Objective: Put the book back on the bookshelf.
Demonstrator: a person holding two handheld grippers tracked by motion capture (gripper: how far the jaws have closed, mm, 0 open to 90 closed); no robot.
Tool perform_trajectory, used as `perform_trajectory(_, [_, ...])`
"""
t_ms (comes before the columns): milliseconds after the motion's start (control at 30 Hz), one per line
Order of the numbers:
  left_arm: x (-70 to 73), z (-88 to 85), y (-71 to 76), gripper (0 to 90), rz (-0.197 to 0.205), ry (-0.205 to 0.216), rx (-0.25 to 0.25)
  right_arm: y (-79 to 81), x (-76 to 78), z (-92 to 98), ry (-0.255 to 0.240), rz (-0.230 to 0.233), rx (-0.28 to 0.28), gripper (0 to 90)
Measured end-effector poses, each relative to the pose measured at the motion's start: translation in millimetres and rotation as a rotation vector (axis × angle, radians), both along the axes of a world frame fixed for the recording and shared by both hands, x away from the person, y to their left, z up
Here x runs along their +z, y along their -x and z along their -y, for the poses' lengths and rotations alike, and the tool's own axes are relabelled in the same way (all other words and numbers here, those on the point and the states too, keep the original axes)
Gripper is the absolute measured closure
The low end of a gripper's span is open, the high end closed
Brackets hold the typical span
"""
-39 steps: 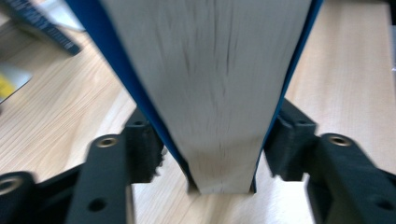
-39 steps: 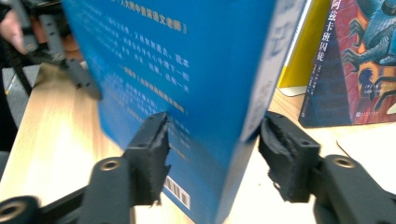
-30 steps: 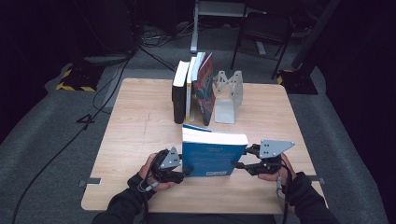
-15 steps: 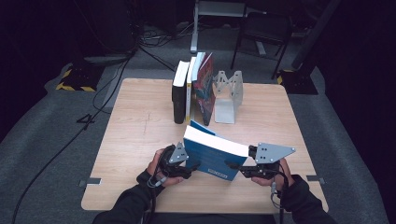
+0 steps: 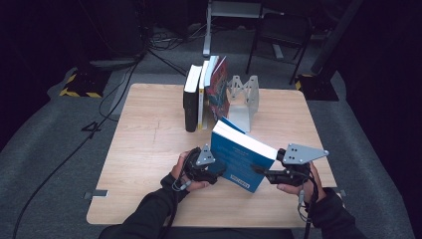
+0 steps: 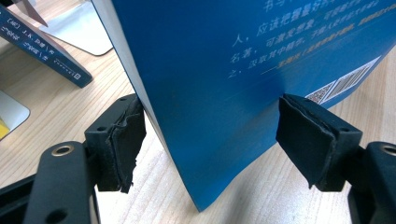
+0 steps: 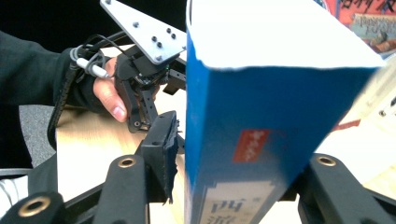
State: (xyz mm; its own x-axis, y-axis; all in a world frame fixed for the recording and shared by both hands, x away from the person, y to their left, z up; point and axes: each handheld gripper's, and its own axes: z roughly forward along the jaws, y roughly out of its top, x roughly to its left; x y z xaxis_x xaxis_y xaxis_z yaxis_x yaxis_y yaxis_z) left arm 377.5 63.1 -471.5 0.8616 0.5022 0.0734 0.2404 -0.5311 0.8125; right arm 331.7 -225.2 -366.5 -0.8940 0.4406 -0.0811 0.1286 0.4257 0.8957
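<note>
High view: right gripper (image 5: 260, 172) clamps the tilted blue book (image 5: 238, 155); left gripper (image 5: 219, 169), at nine o'clock, has just been opening, pads off it.

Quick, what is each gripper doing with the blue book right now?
Left gripper: open, its jaws just widened, the blue book between them, pads off it.
Right gripper: jaws just opened a little; grip on the book's spine cannot be told.

In my left gripper view the book (image 6: 243, 70) runs off the top and right edges, so its title is cut away and its small print is too fine to read. In my right gripper view the book (image 7: 261, 116) hides my right pad, and the spine lettering is blurred. From above, the book (image 5: 239, 157) covers my left gripper (image 5: 211, 167) tips.
</note>
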Motion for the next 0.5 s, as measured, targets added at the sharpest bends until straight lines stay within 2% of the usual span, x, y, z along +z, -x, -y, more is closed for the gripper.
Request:
perform_trajectory(233, [0.4, 3.9, -5.3, 22.3, 0.004, -0.005, -0.019, -6.3, 12.0, -9.7, -0.002, -0.008, -0.007, 50.6])
perform_trajectory(300, [0.7, 6.7, -6.8, 20.1, 0.002, -0.007, -0.017, -8.8, 14.5, -12.4, 0.007, -0.009, -0.018, 55.0])
perform_trajectory(500, [1.5, 9.2, -9.7, 19.2, 0.005, -0.017, -0.020, -14.6, 19.8, -19.6, 0.038, -0.017, -0.040, 56.3])
